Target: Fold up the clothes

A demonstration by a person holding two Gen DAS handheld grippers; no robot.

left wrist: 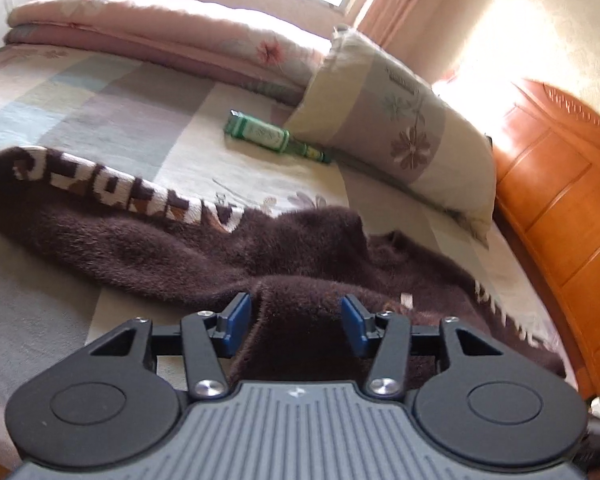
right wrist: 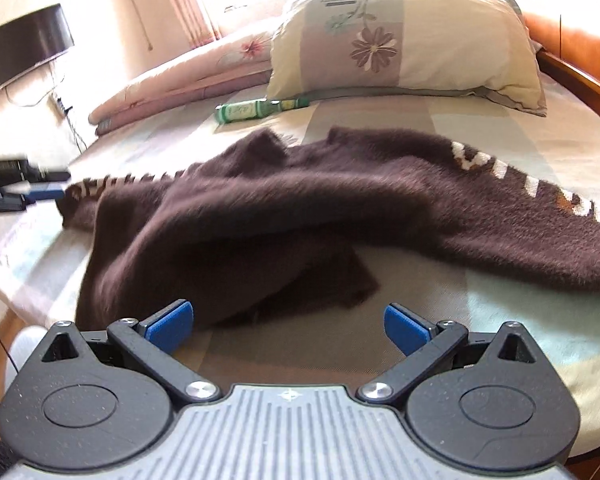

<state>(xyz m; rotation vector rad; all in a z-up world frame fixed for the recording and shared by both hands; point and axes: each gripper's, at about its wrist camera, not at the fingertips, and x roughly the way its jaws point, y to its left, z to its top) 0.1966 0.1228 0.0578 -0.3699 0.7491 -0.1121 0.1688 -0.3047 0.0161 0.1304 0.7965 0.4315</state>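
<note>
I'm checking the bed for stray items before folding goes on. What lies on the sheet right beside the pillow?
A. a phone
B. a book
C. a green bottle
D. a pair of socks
C: a green bottle lies on its side on the sheet, its neck end against the flowered pillow, beyond the brown sweater; the right wrist view shows it the same way.

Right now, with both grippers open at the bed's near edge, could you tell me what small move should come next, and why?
Probably bring the right gripper forward to the brown sweater and pinch its near edge: nothing lies between its fingers, and the garment lies bunched on the bed, unfolded. The left gripper is open, with fabric between its fingers.
</note>
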